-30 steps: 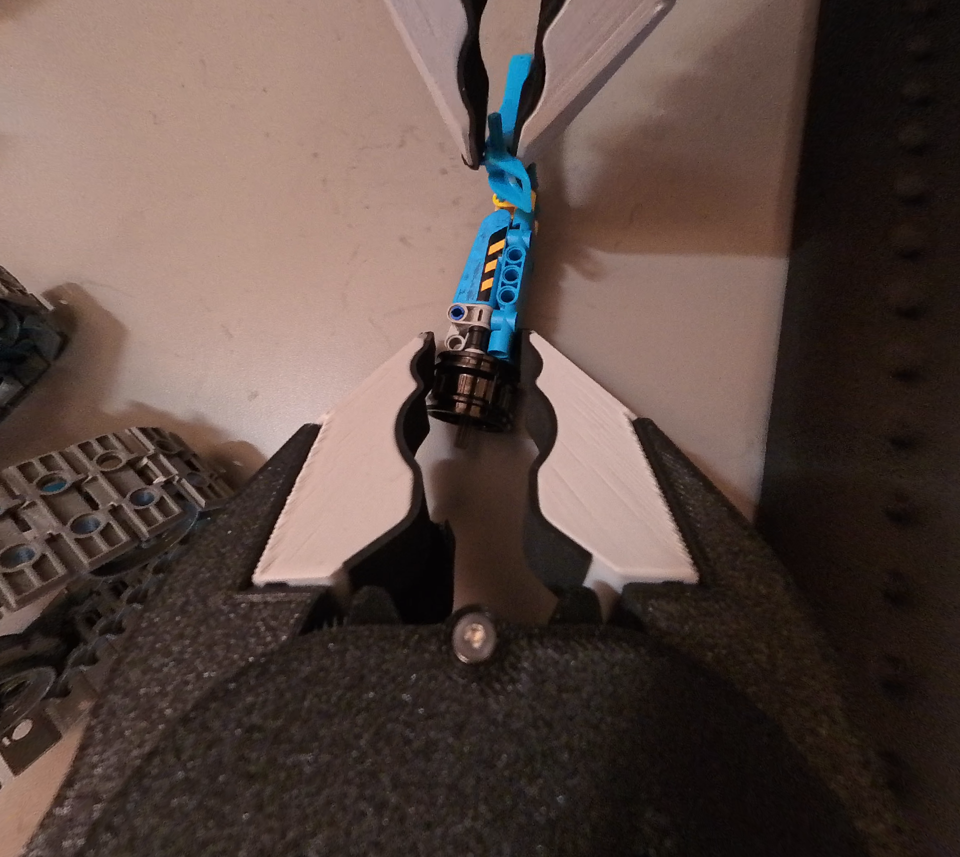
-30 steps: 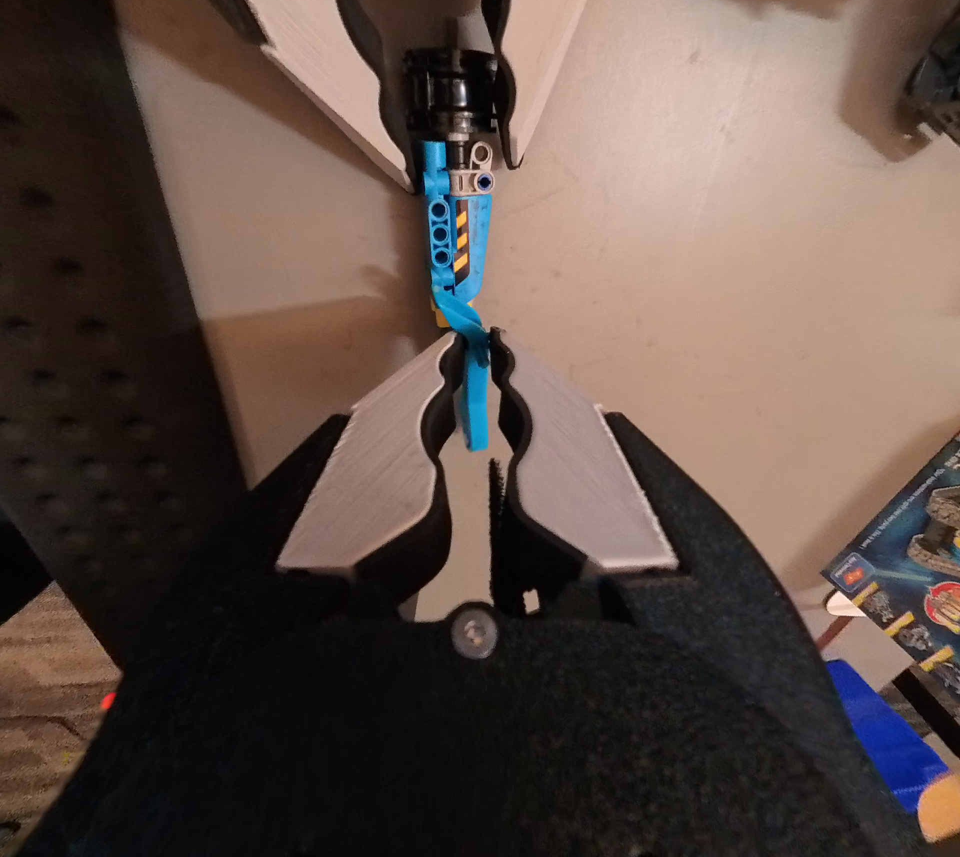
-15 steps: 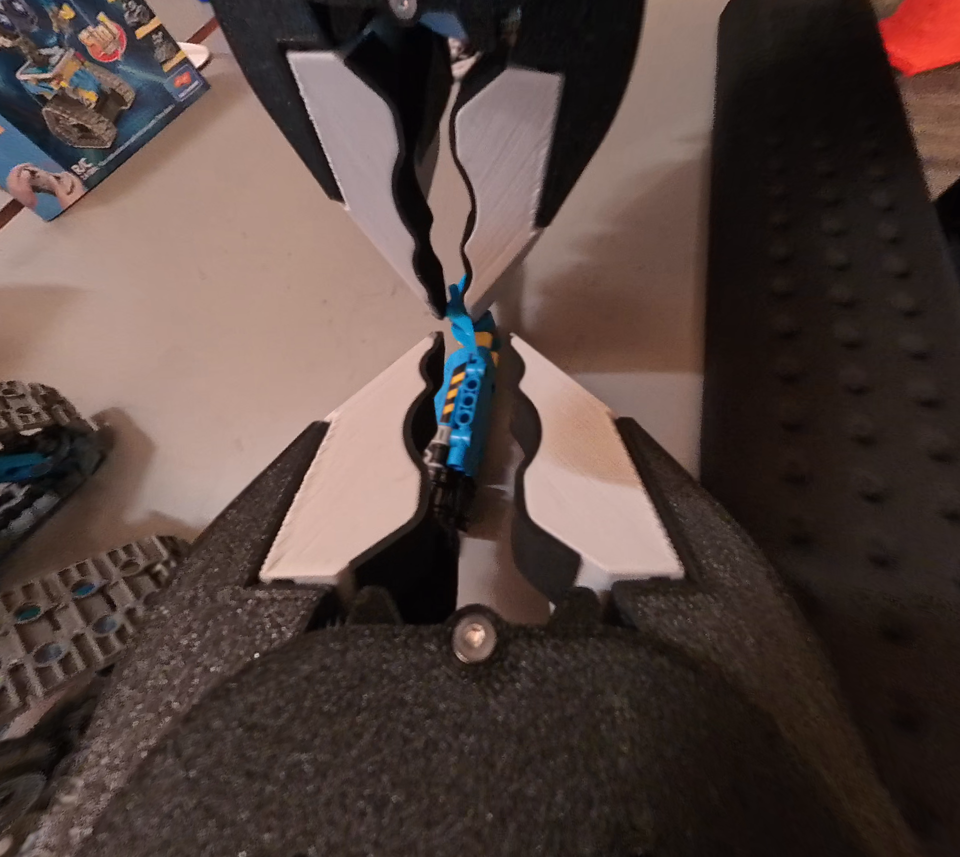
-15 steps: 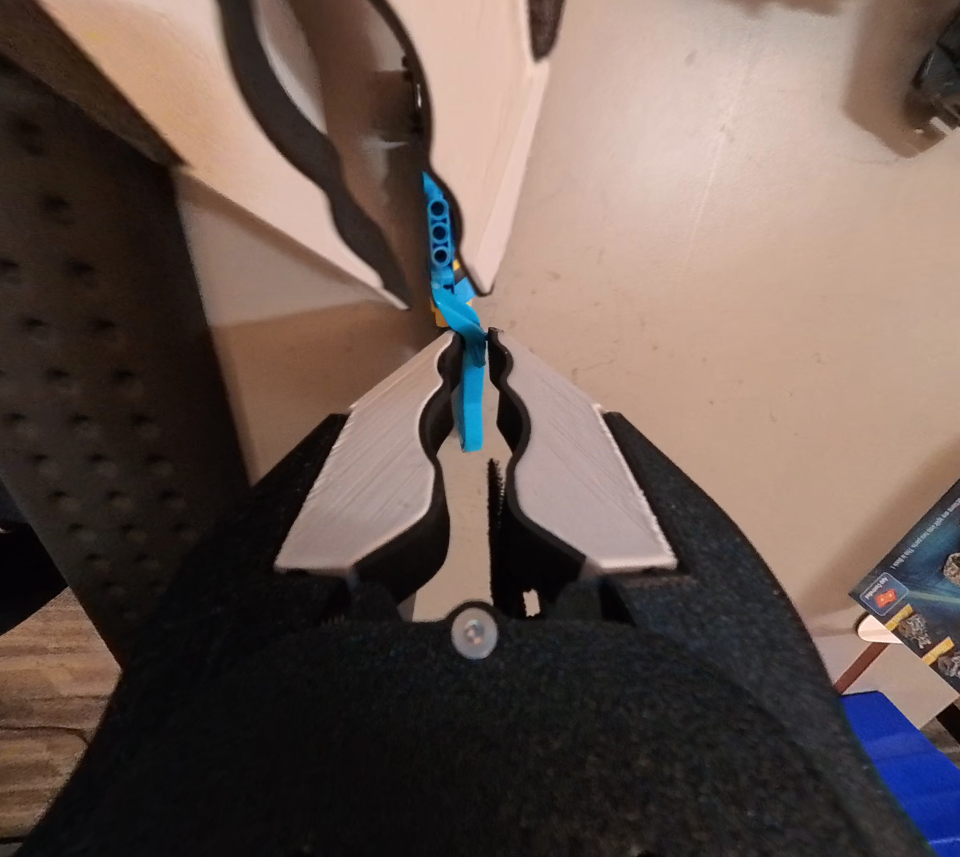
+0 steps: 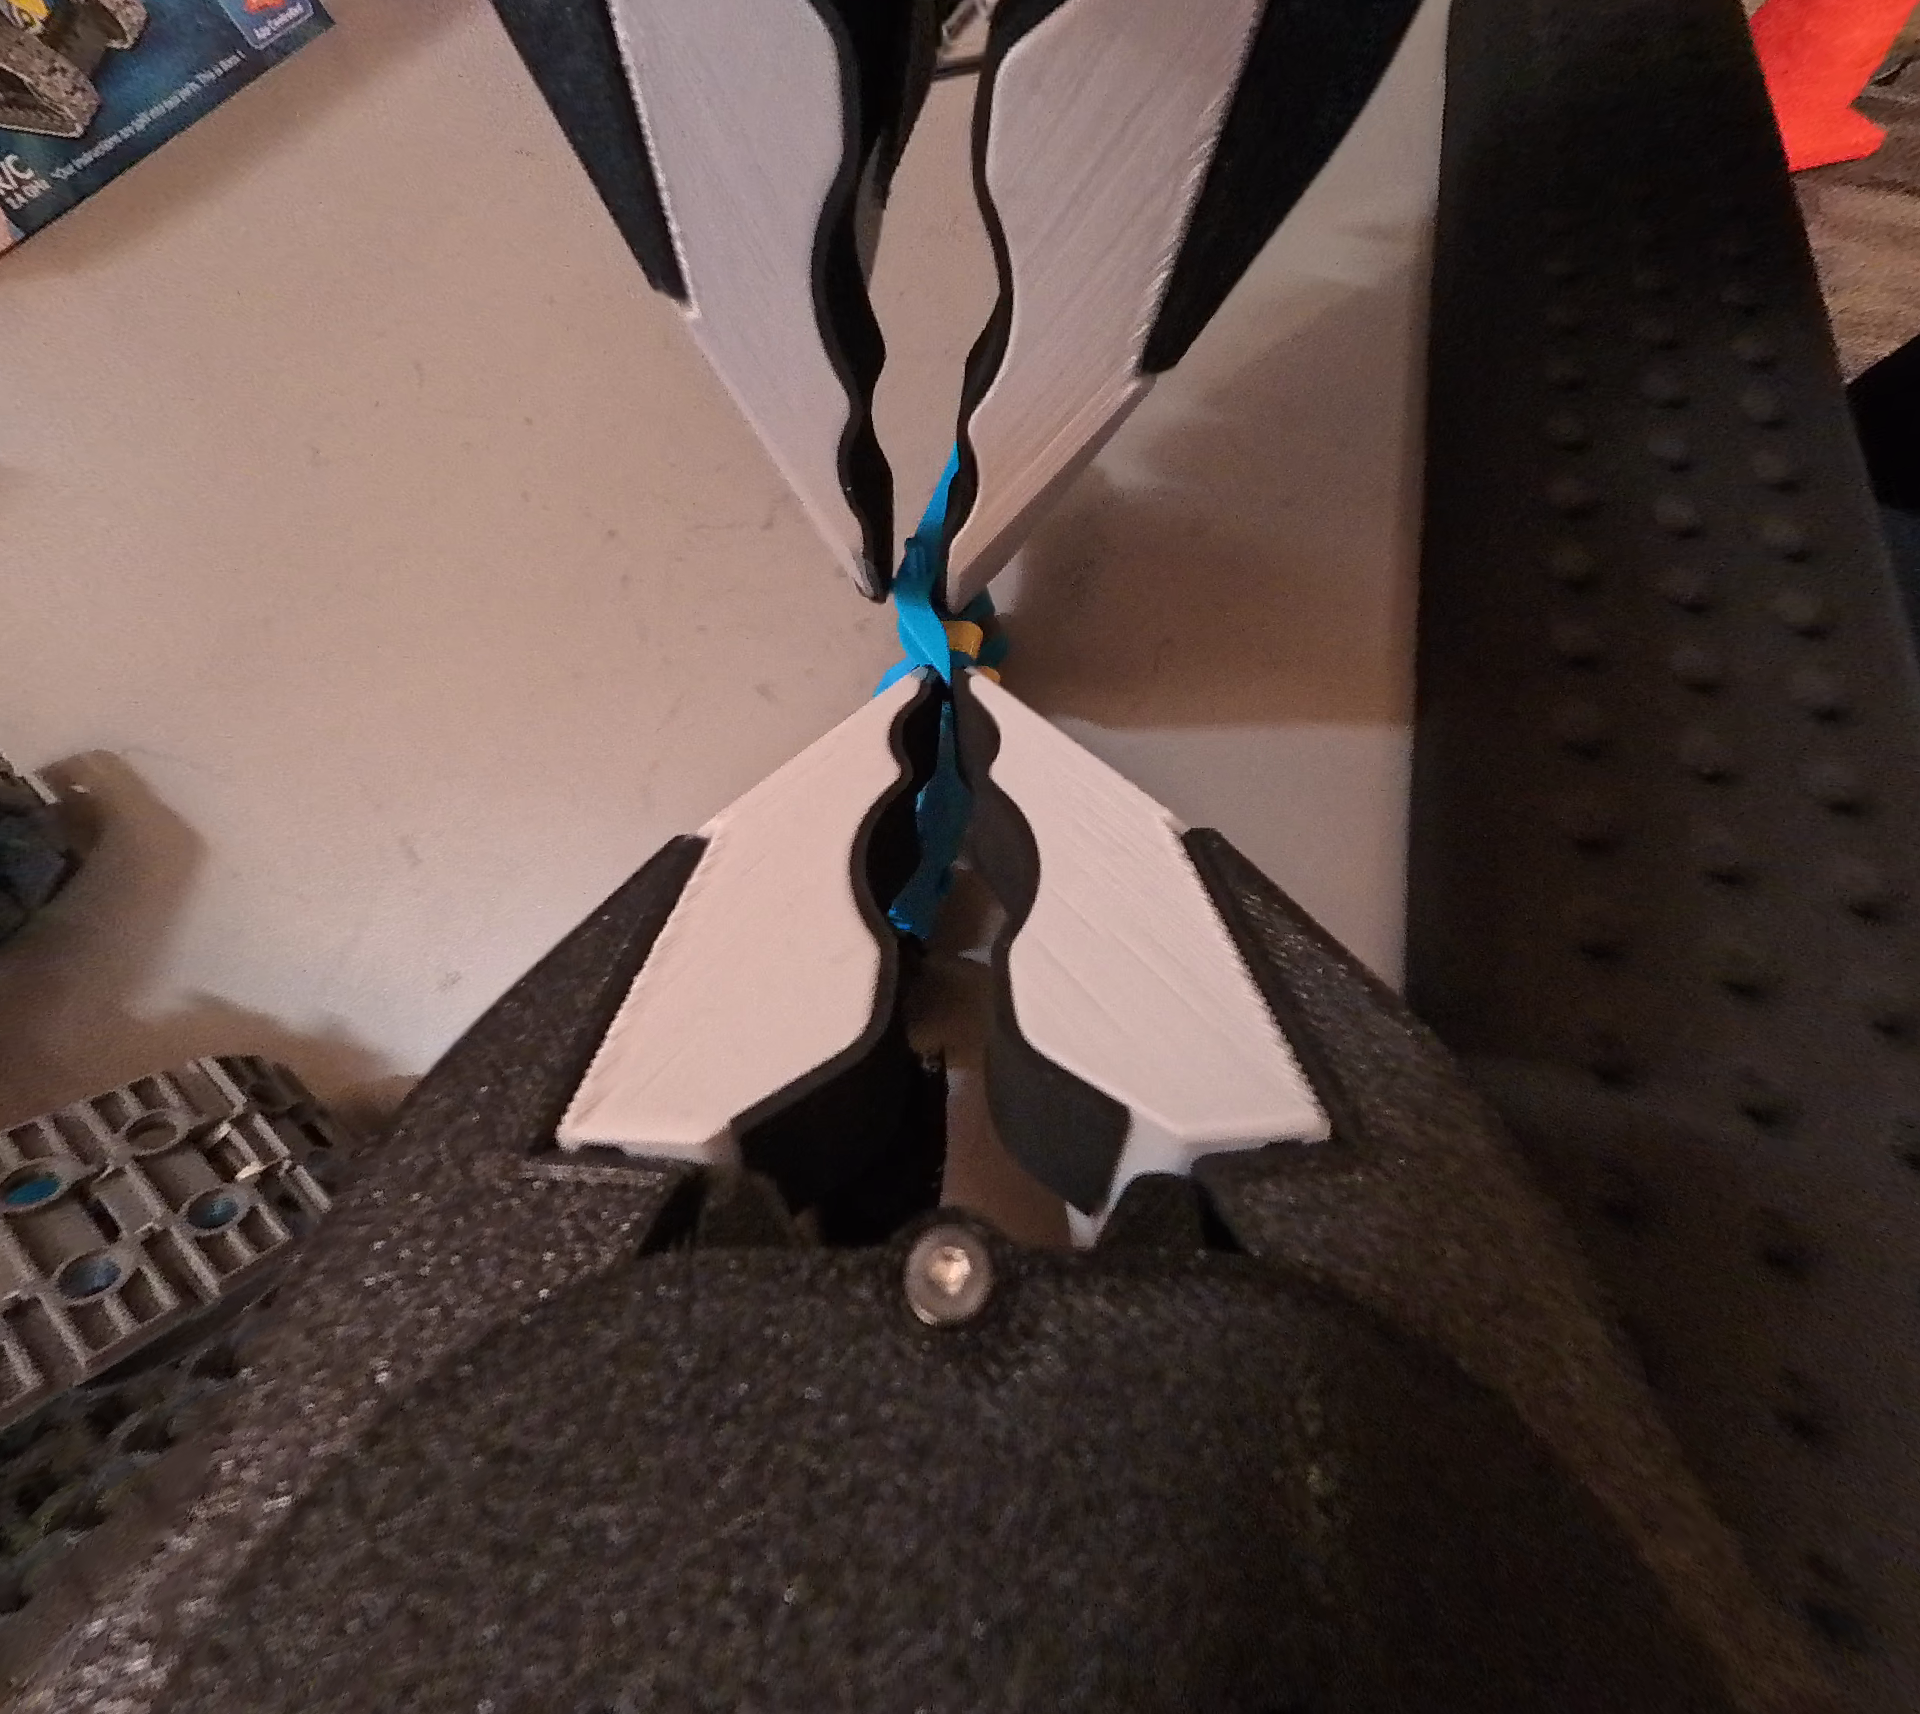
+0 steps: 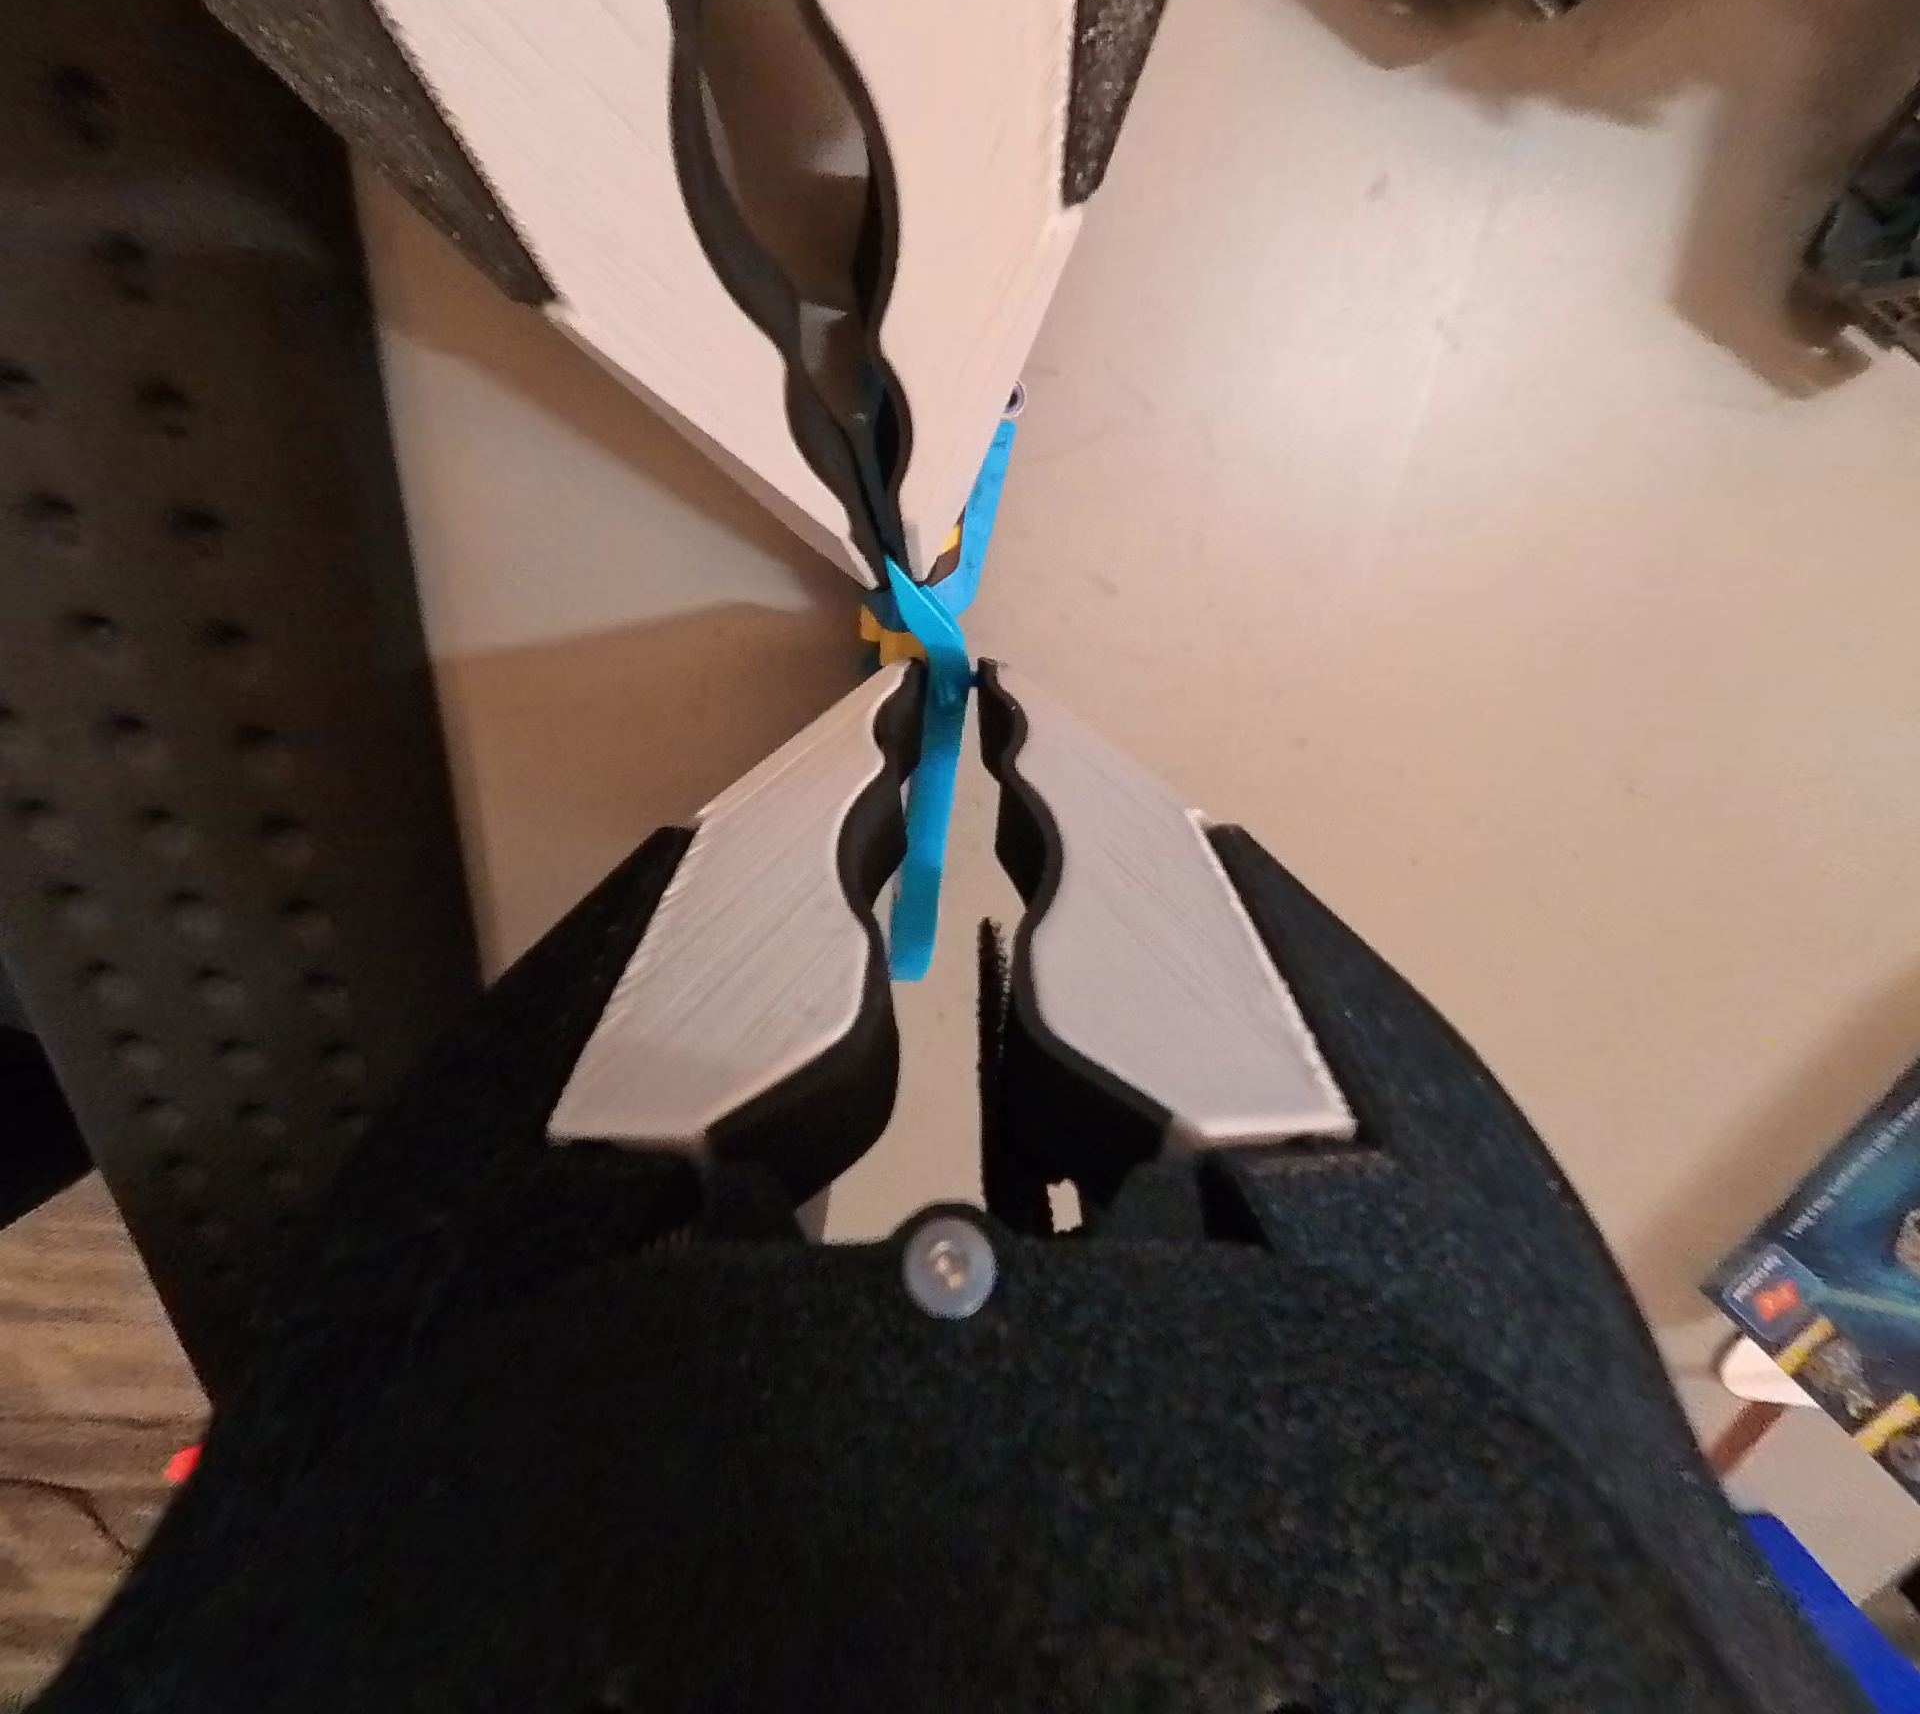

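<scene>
Both grippers tip to tip, frame centre, above the beige table (image 5: 416, 521). Left gripper (image 5: 940, 688) clenched on blue toy-brick assembly (image 5: 935, 817); right gripper (image 6: 945, 677) clenched on its other end. Long axis runs straight btwn them. Grey track pieces (image 5: 135, 1197) lower left, box (image 5: 125, 2) upper left.
</scene>
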Motion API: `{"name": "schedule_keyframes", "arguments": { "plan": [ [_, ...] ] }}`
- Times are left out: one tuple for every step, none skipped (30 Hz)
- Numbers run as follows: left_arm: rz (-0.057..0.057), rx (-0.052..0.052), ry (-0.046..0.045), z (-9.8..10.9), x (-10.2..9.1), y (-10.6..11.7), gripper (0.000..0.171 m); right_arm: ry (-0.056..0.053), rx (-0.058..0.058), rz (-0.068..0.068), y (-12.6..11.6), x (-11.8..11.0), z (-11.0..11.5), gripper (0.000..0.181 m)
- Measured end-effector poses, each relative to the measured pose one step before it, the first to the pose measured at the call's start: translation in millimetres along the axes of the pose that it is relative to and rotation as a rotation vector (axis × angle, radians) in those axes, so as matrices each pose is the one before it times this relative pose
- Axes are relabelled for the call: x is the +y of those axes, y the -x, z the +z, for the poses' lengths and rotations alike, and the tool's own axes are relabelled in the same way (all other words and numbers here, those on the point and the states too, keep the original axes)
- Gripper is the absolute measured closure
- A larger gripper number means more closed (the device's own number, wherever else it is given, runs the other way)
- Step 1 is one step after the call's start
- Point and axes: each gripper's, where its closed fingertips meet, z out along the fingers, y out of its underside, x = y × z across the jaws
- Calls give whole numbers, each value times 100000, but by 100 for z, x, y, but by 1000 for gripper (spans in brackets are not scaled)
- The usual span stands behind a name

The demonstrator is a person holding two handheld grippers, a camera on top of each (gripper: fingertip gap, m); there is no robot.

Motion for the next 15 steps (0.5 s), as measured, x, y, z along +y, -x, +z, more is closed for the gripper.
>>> {"name": "schedule_keyframes", "arguments": {
  "plan": [
    [113,461,-438,-41,-18,-44,171,-761,-2287,1064,74,-25,1,173],
    [703,-196,-546,-109,24,30,170,-971,-2394,923,114,-51,5,174],
    [1166,-2333,-211,-237,80,367,168,-742,-1037,848,-45,-36,18,174],
    [1485,-4783,383,-334,196,809,151,-463,-1088,724,-19,33,11,174],
    [862,-4609,1078,-326,395,911,133,-243,-1628,1022,113,42,-4,174],
    [-557,-1112,1774,-187,570,476,118,-270,-1084,347,111,6,-3,174],
    [-1161,1869,2293,24,612,-20,109,-209,-1101,353,150,-17,10,174],
    [-393,1941,1967,127,407,-163,109,316,-544,561,59,5,12,174],
    [964,1830,1648,187,217,-302,111,583,-128,657,-12,6,-2,174],
    [1817,2374,1705,197,222,-487,117,684,-157,681,17,-14,-2,174],
    [1940,2519,1787,174,247,-564,126,966,166,125,-3,12,5,174],
    [1805,1745,1428,129,197,-461,131,1147,101,516,-7,7,2,174],
    [1219,393,1198,128,142,-215,131,1287,-29,475,18,-9,-4,174],
    [381,-67,1703,171,222,-40,132,1108,-810,595,122,-48,27,174],
    [-304,474,1937,203,233,-35,139,856,-1033,1339,122,-94,26,174]
  ]
}}
